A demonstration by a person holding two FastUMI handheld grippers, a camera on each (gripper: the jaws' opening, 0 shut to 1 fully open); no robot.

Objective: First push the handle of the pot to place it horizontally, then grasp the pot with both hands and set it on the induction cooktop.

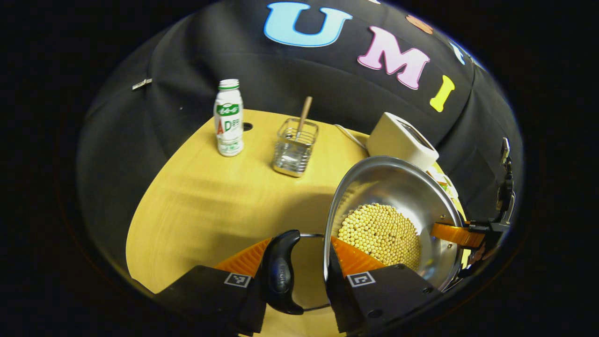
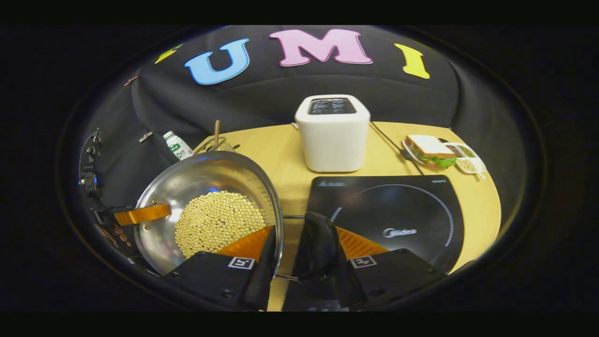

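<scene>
While both grippers straddle pot [image 2: 206, 210] rim beside handles, pot hangs left of cooktop [image 2: 388, 220] (beans inside): left gripper [image 1: 299, 262], right gripper [image 2: 299, 252] clamped; keep level, move together.

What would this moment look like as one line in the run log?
stage: two-handed grasp | left hand-held gripper: around pot side handle | right hand-held gripper: around opposite handle | pot: beside induction cooktop, not on it
</scene>
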